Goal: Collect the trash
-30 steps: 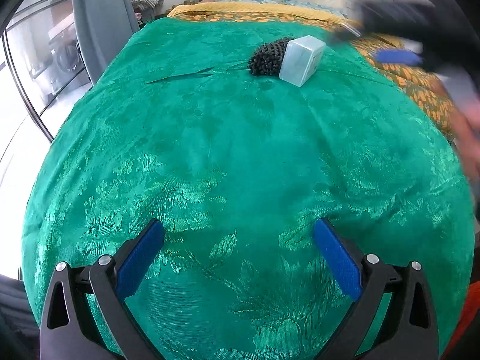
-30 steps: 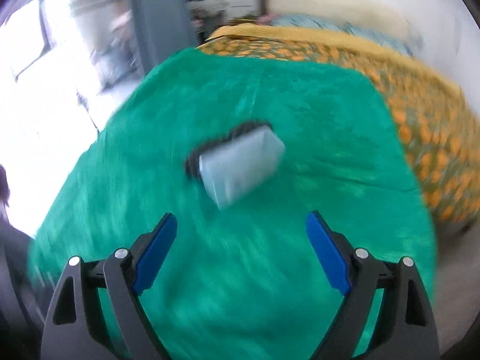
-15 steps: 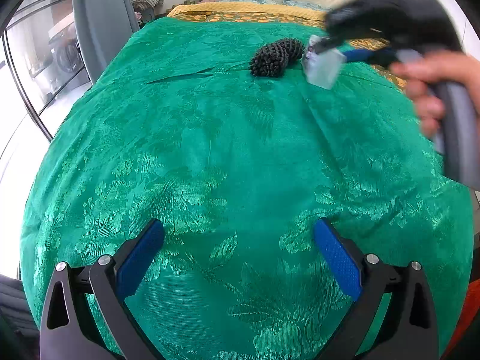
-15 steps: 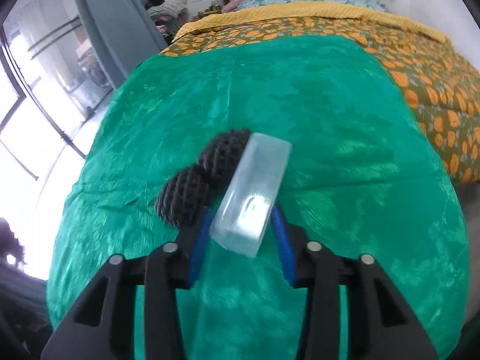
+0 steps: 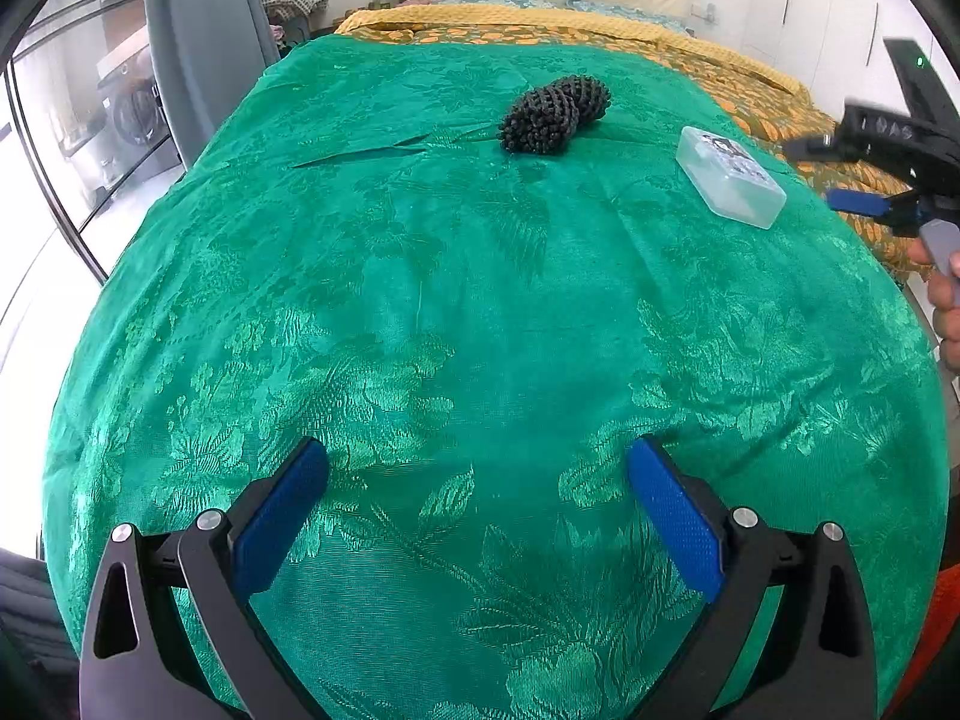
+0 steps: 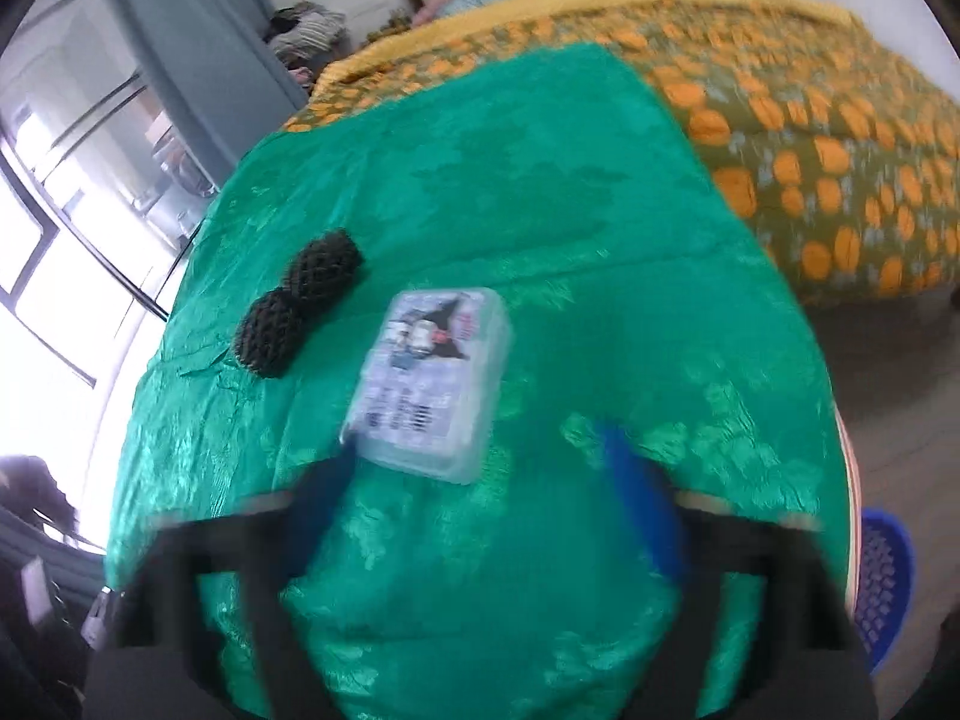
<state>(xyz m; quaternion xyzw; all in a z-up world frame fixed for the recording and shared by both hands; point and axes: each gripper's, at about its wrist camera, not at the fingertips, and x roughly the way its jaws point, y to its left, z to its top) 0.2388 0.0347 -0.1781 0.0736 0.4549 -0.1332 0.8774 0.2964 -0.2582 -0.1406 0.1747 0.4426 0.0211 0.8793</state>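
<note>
A clear plastic box [image 5: 729, 183] with a cartoon sticker lies flat, label up, on the green cloth [image 5: 456, 312], near its right edge. In the right wrist view the box [image 6: 429, 381] sits just ahead of my right gripper [image 6: 480, 480]. Its jaws are opening wide and blurred, and the pads do not press on the box. A black netted bundle [image 5: 555, 114] rests farther back; it shows left of the box as the bundle [image 6: 297, 300]. My left gripper [image 5: 477, 456] hovers open over bare cloth with nothing between its fingers.
An orange-patterned bedspread [image 6: 810, 138] lies beyond the green cloth, with pillows at the head. A grey curtain [image 5: 204, 42] and glass doors stand at the left. A blue basket [image 6: 882, 588] sits on the floor at the right. A person's hand [image 5: 948, 300] holds the right gripper.
The right gripper shut on the box beside the black bundle, carried it toward the cloth's right edge, and has let it go. The left gripper has not moved.
</note>
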